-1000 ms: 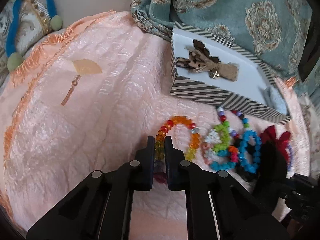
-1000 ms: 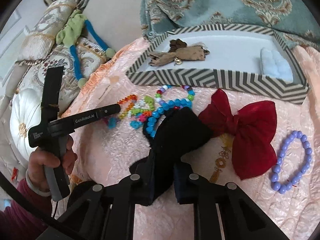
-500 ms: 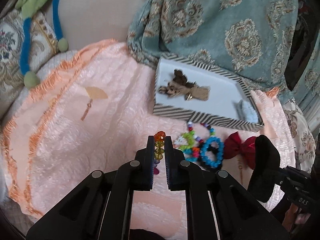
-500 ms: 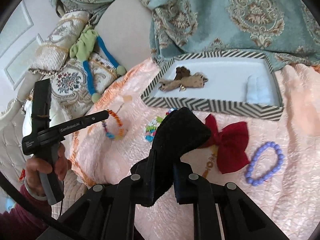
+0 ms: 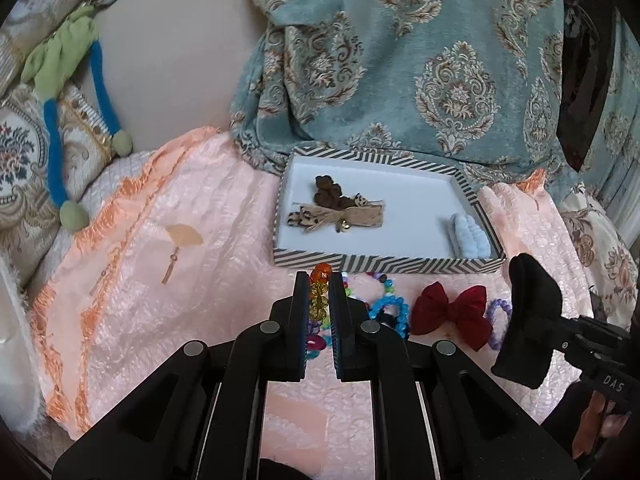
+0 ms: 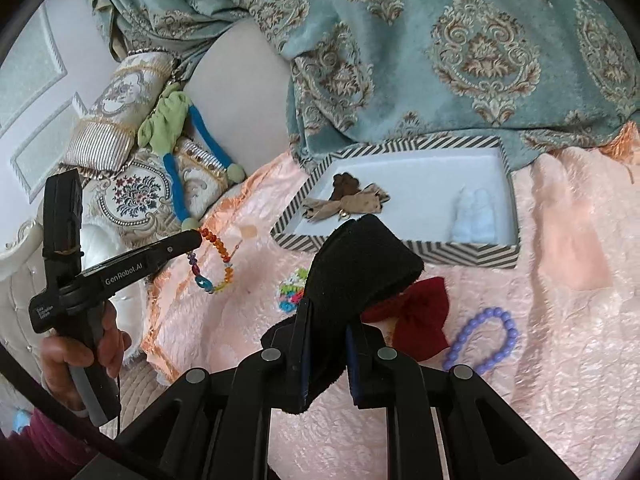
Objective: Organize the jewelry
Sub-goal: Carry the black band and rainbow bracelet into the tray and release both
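A: Left gripper (image 5: 319, 280): jaws narrow, clamped on the rainbow bead bracelet (image 6: 216, 256). Orange and amber beads pinched between the pads; rest of the strand hanging free below, clear of the peach bedspread (image 5: 160, 300).

B: Confirmed from right wrist view. Loop dangling from the tip, red-orange at top, purple and blue at bottom. Held by a hand (image 6: 80, 356) at lower left.

A: Right gripper (image 6: 326, 320): jaws narrow, closed on a black fabric piece (image 6: 356, 264). Thick, soft, sticking up past the fingertips and tilted toward the box. Exact kind of item: cannot tell.

B: Striped tray box (image 5: 384, 264) lying at far side of the bedspread, against the teal patterned blanket (image 5: 440, 60). Inside: brown leopard-print bow (image 5: 340, 212) at left-centre, pale blue fluffy item (image 5: 468, 232) in the right corner.

A: On the bedspread in front of the box: multicolour bead bracelets (image 5: 380, 280) partly hidden behind the left jaws, blue bead bracelet (image 5: 390, 308) just beside them, dark red bow (image 5: 452, 308) next, lilac bead bracelet (image 6: 488, 340) beyond the bow.

B: Lilac bracelet lying flat, apart from the bow. Green-and-blue cord (image 5: 60, 80) draped over the embroidered cushion (image 5: 20, 152) at far left.
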`<state>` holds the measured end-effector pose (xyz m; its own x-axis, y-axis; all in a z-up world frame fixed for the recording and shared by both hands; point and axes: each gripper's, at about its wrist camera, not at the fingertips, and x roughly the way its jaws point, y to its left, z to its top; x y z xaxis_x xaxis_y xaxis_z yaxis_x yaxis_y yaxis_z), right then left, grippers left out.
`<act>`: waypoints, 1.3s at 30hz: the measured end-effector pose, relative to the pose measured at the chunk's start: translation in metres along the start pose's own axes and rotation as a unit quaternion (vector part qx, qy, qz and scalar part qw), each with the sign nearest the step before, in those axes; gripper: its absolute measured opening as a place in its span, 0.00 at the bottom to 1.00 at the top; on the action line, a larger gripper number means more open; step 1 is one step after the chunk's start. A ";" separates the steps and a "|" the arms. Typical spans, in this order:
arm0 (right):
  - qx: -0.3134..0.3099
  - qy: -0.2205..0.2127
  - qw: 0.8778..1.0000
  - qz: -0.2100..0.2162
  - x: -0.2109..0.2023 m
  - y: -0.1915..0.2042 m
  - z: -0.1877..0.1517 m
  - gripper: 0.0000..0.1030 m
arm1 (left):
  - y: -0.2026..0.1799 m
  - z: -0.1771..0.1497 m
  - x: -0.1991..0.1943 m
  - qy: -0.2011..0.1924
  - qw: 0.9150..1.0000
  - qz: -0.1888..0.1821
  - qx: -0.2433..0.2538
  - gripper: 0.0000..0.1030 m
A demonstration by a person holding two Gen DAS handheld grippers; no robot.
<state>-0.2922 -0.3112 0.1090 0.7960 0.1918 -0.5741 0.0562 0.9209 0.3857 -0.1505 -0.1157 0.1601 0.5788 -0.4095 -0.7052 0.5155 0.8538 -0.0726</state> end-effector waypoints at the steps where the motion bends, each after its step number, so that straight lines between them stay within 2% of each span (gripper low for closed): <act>1: 0.001 -0.001 1.000 -0.001 -0.002 -0.002 0.002 0.13 | -0.002 0.001 0.001 0.001 1.000 -0.002 0.001 0.08; 21: 0.004 -0.021 0.999 -0.036 -0.015 -0.041 0.036 0.13 | -0.054 0.040 0.023 -0.002 0.999 0.002 0.036 0.08; 39: 0.004 -0.011 0.998 -0.068 0.008 -0.081 0.071 0.13 | -0.102 0.074 0.090 0.024 0.999 -0.034 0.026 0.08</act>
<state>-0.2478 -0.4087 0.1243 0.7934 0.0587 -0.6059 0.1693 0.9348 0.3122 -0.1041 -0.2633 0.1564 0.5116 -0.4493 -0.7324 0.5854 0.8062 -0.0857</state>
